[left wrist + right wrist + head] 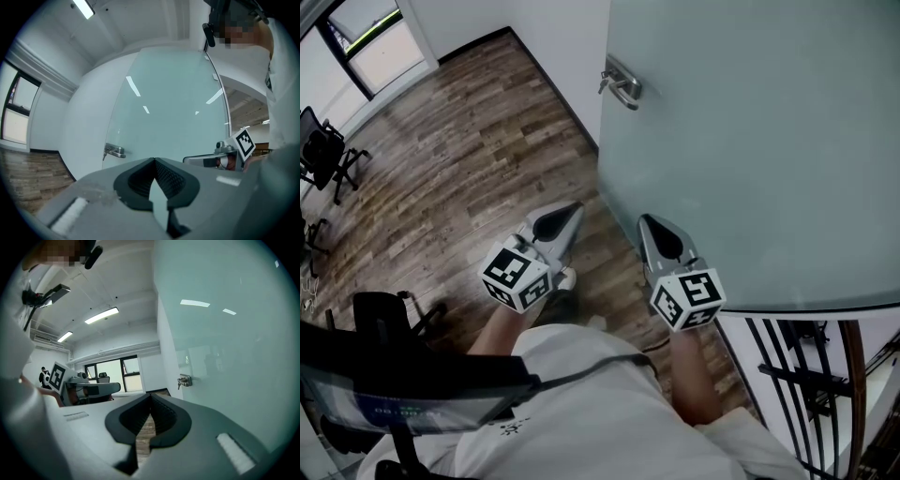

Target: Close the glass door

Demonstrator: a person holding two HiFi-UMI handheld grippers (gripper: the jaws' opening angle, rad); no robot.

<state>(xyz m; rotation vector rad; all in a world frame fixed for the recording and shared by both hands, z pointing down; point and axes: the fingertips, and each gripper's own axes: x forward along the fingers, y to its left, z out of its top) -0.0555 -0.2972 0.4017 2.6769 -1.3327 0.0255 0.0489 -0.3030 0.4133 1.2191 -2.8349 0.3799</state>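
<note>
Right hand-held gripper and left hand-held gripper, jaws together and empty, near the glass door.

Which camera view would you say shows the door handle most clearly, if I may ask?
The head view shows the door handle largest and sharpest. The left and right gripper views each show it small and distant.

The glass door is frosted, smooth, faintly glossy; its handle is polished metal. The floor is matt, grainy wood plank. The left hand-held gripper and right hand-held gripper have matt grey plastic shells and ribbed black pads
</note>
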